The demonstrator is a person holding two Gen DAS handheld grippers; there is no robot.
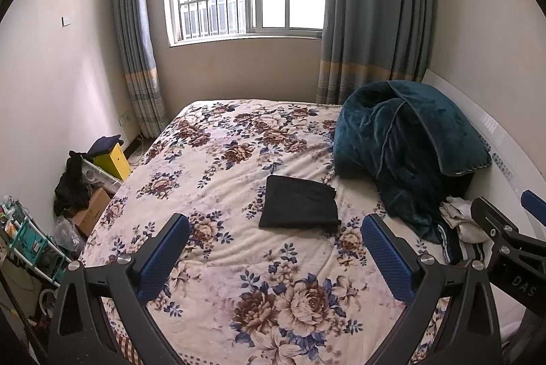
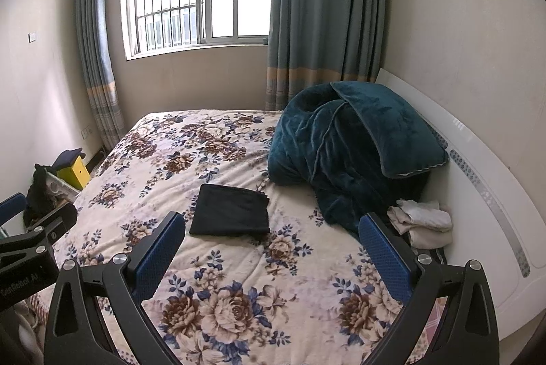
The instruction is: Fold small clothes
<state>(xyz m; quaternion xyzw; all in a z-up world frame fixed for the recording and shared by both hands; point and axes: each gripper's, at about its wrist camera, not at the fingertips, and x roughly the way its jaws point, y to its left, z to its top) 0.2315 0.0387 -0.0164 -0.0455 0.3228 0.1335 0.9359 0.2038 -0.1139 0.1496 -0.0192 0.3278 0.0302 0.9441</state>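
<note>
We see only part of the striped dark garment (image 1: 459, 250), which lies under the crumpled cream clothes (image 1: 460, 220). The teal plush blanket (image 2: 344, 146) hides the bed behind it, and the clutter beside the yellow box (image 1: 114, 160) is too small to tell.

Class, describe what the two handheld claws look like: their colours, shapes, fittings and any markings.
The left claw and the right claw look alike: black angular frames with triangular cut-outs, silver round bolts, and two flat fingers faced with blue textured pads. White lettering marks each body, only partly legible. No sleeves or cables show.
</note>
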